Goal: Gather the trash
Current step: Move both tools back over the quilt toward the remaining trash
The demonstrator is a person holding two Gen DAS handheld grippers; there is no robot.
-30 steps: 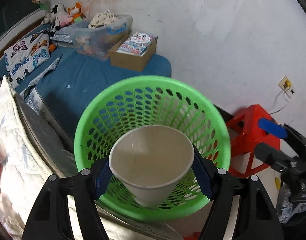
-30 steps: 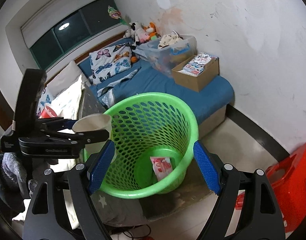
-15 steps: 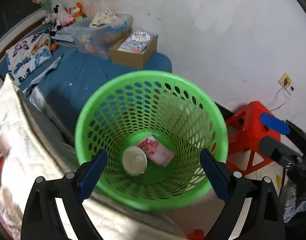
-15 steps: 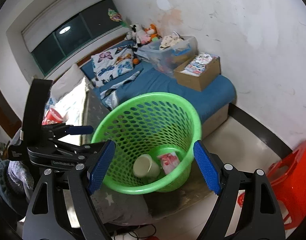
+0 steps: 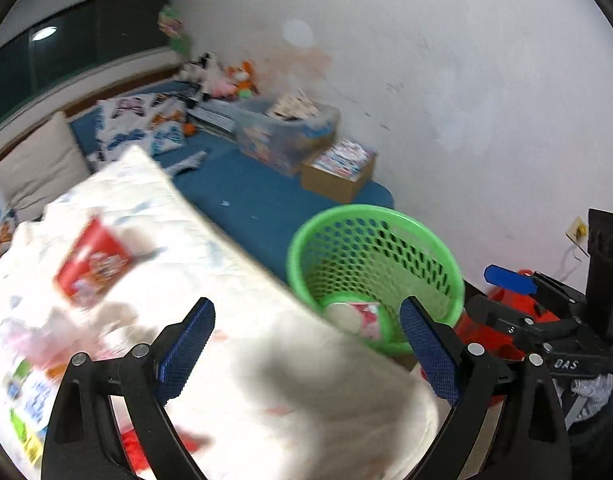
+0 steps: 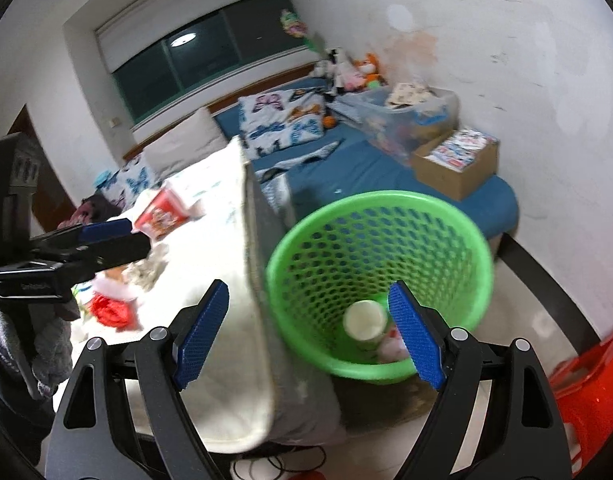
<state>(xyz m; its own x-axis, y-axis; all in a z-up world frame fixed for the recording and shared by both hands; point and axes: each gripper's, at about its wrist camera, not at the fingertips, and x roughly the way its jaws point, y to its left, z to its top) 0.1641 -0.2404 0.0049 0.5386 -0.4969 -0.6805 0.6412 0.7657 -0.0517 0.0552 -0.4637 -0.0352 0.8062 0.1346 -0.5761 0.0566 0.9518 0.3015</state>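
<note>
Partly done: white cup (image 6: pixel 364 322) & a wrapper (image 5: pixel 368 316) lay in green bin (image 6: pixel 386 208), red cup (image 5: pixel 92 262) + scraps (image 6: pixel 110 310) left on quilt (image 6: pixel 210 240), w/ left gripper (image 5: pixel 306 352) & right gripper (image 6: pixel 308 334) both spread, empty.

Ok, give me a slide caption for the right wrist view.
Open right hand-held gripper above the green basket holding a paper cup, beside the white quilt.
</note>
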